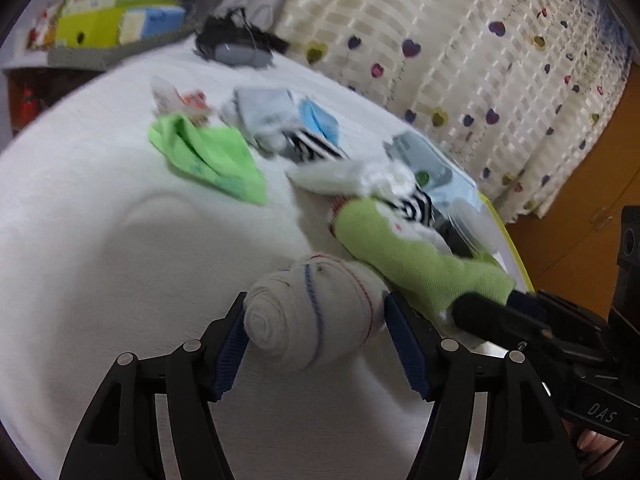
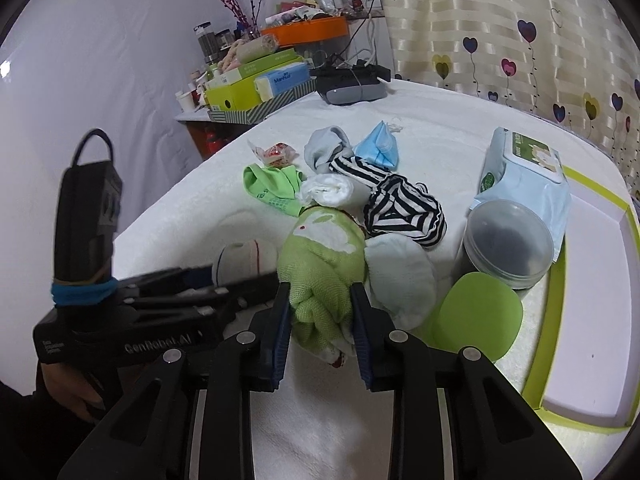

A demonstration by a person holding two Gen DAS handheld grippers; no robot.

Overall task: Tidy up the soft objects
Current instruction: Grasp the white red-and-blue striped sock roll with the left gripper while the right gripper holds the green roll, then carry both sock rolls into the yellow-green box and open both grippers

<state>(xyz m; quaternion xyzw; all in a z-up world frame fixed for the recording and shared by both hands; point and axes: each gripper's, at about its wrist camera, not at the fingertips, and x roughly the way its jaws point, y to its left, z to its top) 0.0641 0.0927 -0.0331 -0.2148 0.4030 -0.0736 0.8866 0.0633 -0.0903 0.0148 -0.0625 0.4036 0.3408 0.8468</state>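
Leftmost, gripping a rolled white sock (image 1: 312, 312) with the left hand-held gripper (image 1: 316, 296), blue pads pressed against both flanks of the roll, low over the white-covered worktop (image 2: 180, 216). Held from behind by a person's hand (image 2: 68, 392), partly hidden in shadow.

Just right of that, clamping a light green sock (image 2: 320, 256) in the right hand-held gripper (image 2: 320, 288), closed partway onto the bunched fabric near one end. Stretching away from those fingertips along the worktop and, in the left wrist view, lying against the rolled white sock.

Ahead of the right hand-held gripper and slightly left, a crumpled green cloth (image 2: 272, 188). Straight ahead, past the green sock, a folded white cloth (image 2: 328, 192). Ahead and to the right, a black-and-white striped garment (image 2: 404, 208).

Just beside the right finger, a pale sock (image 2: 400, 276) touching the green one. Further right, a round green lid (image 2: 480, 316), with a clear round container (image 2: 508, 240) beyond it and a wet-wipes pack (image 2: 524, 172) behind that. Rightmost, a tray with a yellow-green rim (image 2: 556, 320).
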